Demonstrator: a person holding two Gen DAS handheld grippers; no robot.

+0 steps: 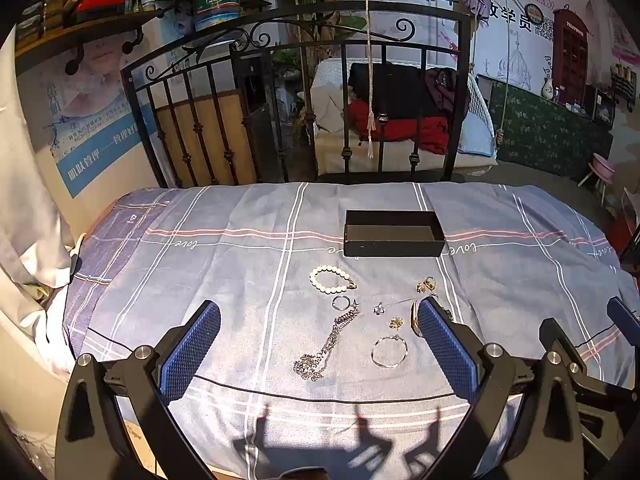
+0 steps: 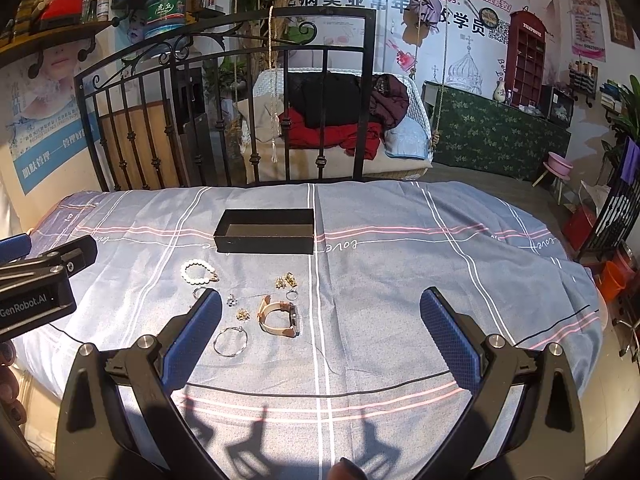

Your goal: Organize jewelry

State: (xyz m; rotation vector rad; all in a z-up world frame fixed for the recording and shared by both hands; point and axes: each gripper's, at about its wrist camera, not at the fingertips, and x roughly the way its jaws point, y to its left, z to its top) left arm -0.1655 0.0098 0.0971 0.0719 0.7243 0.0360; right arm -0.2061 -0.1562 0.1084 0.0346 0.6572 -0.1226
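Note:
An empty black box (image 1: 394,236) (image 2: 266,232) stands on the blue plaid cloth. In front of it lie a white pearl bracelet (image 1: 331,279) (image 2: 199,272), a silver chain necklace (image 1: 326,346), a thin silver bangle (image 1: 389,351) (image 2: 230,341), gold earrings (image 1: 426,285) (image 2: 286,281), small charms (image 1: 396,322) (image 2: 243,313) and a tan-strap watch (image 2: 280,316). My left gripper (image 1: 320,312) is open above the jewelry. My right gripper (image 2: 320,300) is open, to the right of the jewelry. Both are empty.
A black iron headboard (image 1: 296,92) (image 2: 224,92) stands behind the cloth's far edge. The right gripper's body (image 1: 580,360) shows at the right of the left wrist view. The left gripper's body (image 2: 36,280) shows at the left of the right wrist view.

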